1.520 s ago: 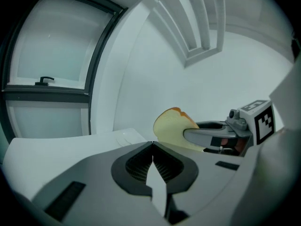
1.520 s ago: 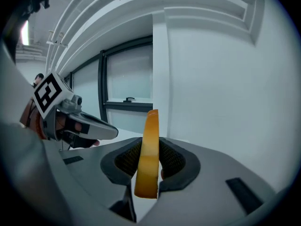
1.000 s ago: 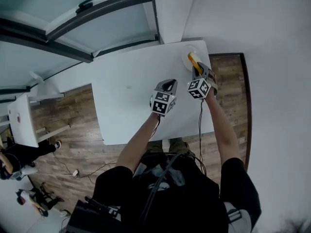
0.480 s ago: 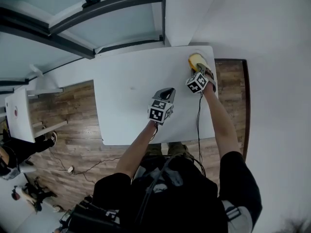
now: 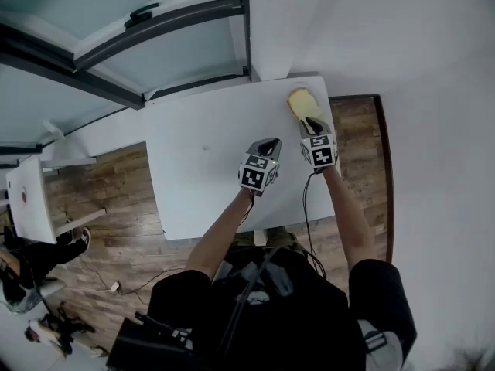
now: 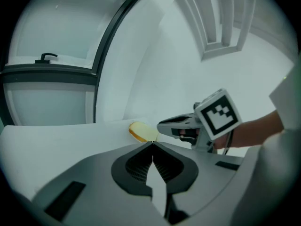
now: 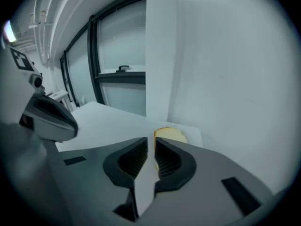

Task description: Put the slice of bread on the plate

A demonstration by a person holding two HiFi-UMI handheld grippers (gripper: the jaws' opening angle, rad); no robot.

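Observation:
The slice of bread (image 5: 302, 102) lies flat at the far right corner of the white table (image 5: 201, 168); it also shows in the left gripper view (image 6: 142, 132) and the right gripper view (image 7: 170, 134). I cannot make out the white plate under it against the white table. My right gripper (image 5: 312, 120) sits just short of the slice. Its jaws (image 7: 151, 141) are closing, a narrow gap still shows and nothing is between them. My left gripper (image 5: 268, 142) hovers over the table's middle with its jaws (image 6: 153, 143) shut and empty.
A white wall (image 5: 402, 45) rises past the table's right edge and a pillar (image 5: 271, 22) stands behind the far edge beside dark-framed windows (image 5: 116, 29). Wooden floor (image 5: 116, 184) lies to the left with another small white table (image 5: 31, 199).
The right gripper held the slice on edge at the table's corner; it has let go and drawn back toward me. The slice now lies flat. The left gripper has hardly moved.

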